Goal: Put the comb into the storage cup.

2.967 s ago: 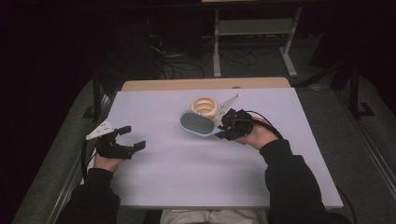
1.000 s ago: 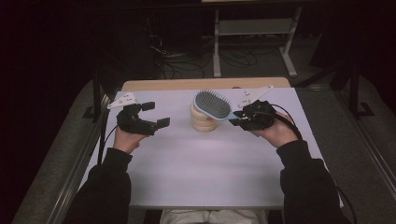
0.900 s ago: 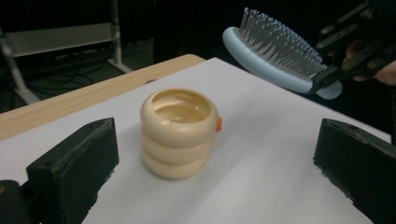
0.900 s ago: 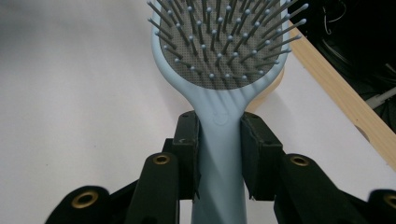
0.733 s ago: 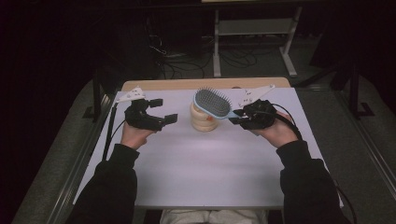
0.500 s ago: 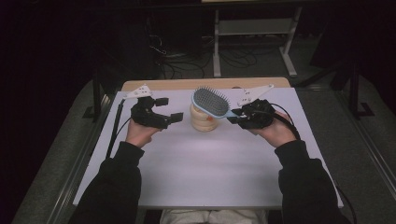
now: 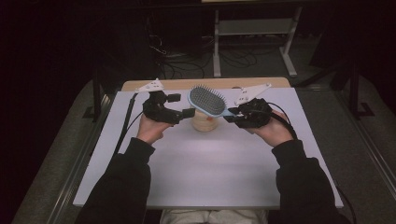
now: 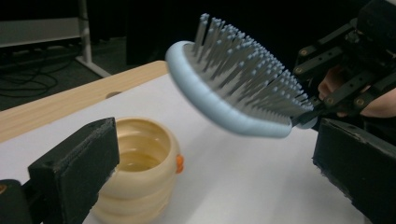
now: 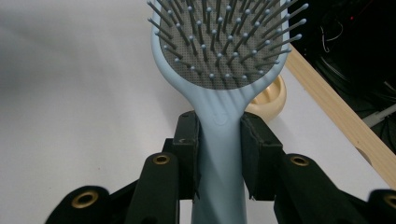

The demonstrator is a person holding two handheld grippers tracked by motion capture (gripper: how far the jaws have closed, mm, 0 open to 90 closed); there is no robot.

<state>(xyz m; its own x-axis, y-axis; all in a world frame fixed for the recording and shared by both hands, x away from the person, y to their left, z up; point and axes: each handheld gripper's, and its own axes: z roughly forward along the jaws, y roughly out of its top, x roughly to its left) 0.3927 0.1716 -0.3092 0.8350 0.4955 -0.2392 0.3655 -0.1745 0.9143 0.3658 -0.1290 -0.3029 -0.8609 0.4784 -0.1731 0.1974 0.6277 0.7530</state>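
Right now my right hand-held gripper point(image 7: 232, 116) is clamped on the handle of the pale blue hairbrush point(image 7: 207, 100), holding it in the air with the bristles facing up, its head just above the ribbed cream-coloured pot point(image 7: 204, 122) that stands on the white counter point(image 7: 210, 172). Meanwhile my left hand-held gripper point(image 7: 181, 106) hovers just beside the pot, jaws apart and nothing between them.
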